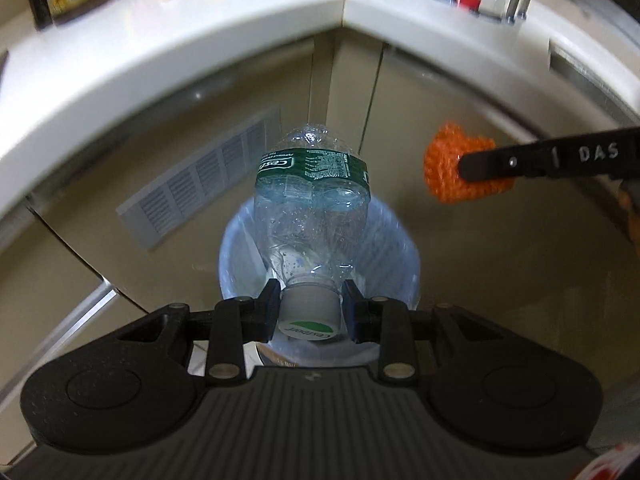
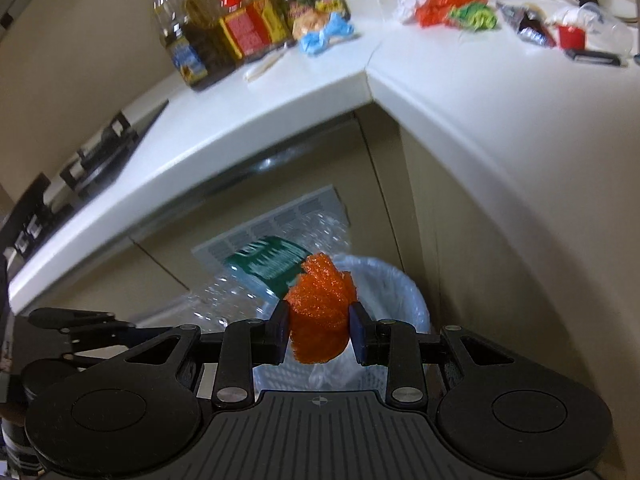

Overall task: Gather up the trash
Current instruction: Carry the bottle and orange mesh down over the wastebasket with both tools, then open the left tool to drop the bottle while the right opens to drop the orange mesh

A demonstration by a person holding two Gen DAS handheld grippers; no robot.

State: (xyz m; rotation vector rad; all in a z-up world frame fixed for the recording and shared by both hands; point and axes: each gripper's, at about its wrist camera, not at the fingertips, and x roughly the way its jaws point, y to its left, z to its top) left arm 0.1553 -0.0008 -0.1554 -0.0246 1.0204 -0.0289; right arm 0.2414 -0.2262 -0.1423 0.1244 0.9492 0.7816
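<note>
Clamped on the bottle [image 1: 310, 200] cap, the left gripper [image 1: 310, 312] is held above the bin [image 1: 394, 240], with orange netting [image 2: 320, 308] pinched at three o'clock by the right gripper [image 2: 318, 334]; release over the opening is judged next.

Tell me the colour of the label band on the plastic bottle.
Dark green with white print on the label band of the bottle; clearest in the left wrist view.

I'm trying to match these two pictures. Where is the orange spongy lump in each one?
Left wrist view: the orange lump is at the right, mid-height, pinched at the tip of the right gripper, which reaches in from the right edge.
Right wrist view: the orange lump is low in the centre, clamped between the right gripper's fingers.
Shared landmark: the white-lined bin below, with the green-labelled bottle over it.
</note>
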